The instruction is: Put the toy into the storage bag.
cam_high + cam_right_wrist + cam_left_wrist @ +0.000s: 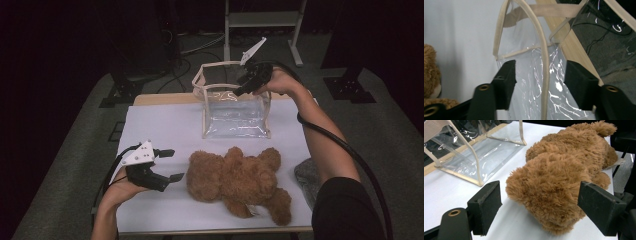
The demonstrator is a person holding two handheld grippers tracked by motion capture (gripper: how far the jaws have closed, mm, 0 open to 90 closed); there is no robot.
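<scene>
A brown teddy bear [235,180] lies on its side on the white table cover [160,125], near the front. My left gripper [173,165] is open just left of the bear's head; in the left gripper view the head [559,177] sits between and just beyond the two wide-apart pads. A clear plastic bag with beige trim [235,117] stands open behind the bear. My right gripper [239,91] reaches over the bag's top rim from the right. In the right gripper view the beige rim strip [545,62] runs between the pads [507,75], with gaps on both sides.
A grey lump [305,175] lies at the table's right edge beside the person's right arm. A metal rack's legs [260,20] and cables stand on the floor behind the table. The table's wooden edge [165,98] shows at the back.
</scene>
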